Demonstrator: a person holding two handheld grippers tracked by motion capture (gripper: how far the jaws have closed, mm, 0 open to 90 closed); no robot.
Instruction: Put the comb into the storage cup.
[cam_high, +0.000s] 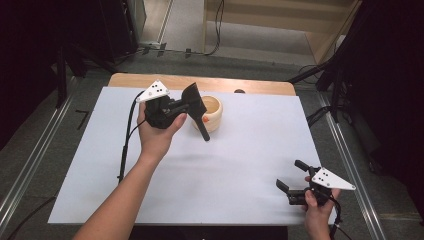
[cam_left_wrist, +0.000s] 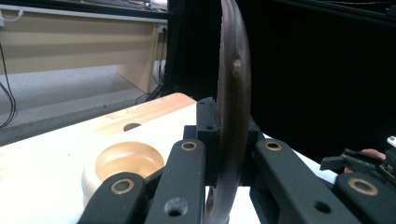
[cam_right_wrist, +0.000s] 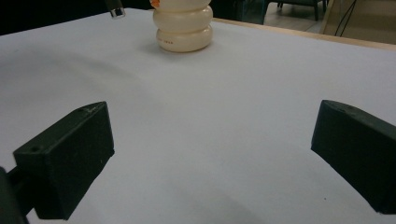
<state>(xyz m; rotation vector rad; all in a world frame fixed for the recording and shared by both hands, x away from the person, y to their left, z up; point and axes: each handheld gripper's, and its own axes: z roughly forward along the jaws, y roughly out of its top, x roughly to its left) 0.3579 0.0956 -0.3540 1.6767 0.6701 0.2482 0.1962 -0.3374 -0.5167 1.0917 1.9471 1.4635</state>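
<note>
My left gripper (cam_high: 188, 106) is held above the far part of the white sheet (cam_high: 240, 160), shut on a dark brown utensil (cam_high: 196, 102) with a broad blade and a thin handle slanting down. In the left gripper view the utensil (cam_left_wrist: 233, 93) stands edge-on between the black jaws of my left gripper (cam_left_wrist: 224, 156). Just behind it sits a cream ribbed cup (cam_high: 214, 113), empty inside (cam_left_wrist: 128, 161), with a small orange mark on its side. My right gripper (cam_high: 290, 174) rests near the front right corner, open with nothing between its fingers (cam_right_wrist: 70, 154). The right gripper view has the cup (cam_right_wrist: 183, 25) far ahead.
The sheet covers a wooden table (cam_high: 200, 81) whose far edge has a small dark hole (cam_high: 239, 91). Metal rails run along the floor on both sides. The left gripper's cable (cam_high: 126, 135) trails over the sheet's left part. The right gripper (cam_left_wrist: 362, 163) appears beyond the left jaws.
</note>
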